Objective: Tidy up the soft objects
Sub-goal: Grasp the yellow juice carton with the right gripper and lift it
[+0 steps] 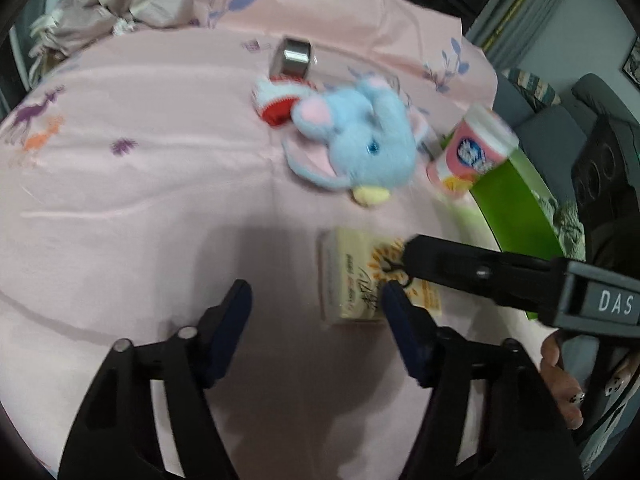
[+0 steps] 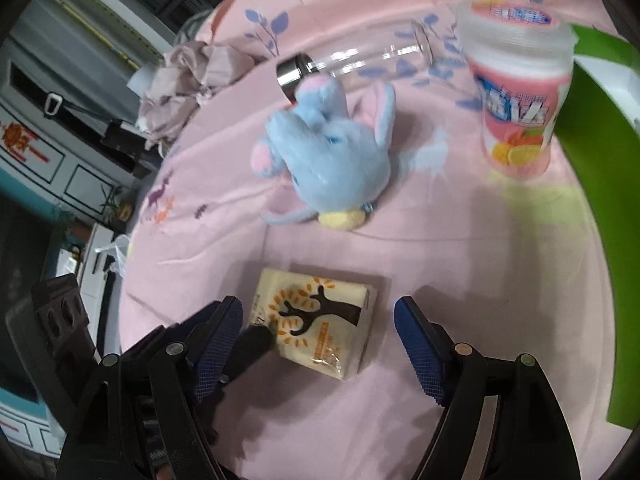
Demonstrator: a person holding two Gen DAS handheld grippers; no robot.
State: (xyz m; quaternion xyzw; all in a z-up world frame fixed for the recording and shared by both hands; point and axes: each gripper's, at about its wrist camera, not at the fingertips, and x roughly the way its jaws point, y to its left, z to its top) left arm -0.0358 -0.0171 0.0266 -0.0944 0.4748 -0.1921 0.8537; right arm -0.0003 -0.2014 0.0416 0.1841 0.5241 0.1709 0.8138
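Left gripper [image 1: 316, 300] – jaws wide, nothing held, over pink sheet [image 1: 120, 200]. Tissue pack [image 2: 316, 320] flat on sheet, between spread fingers of right gripper [image 2: 318, 324] – no contact visible. Blue plush elephant [image 2: 332, 152] beyond pack. Pink canister [image 2: 520, 92] upright at right, beside green bin [image 2: 600, 180].
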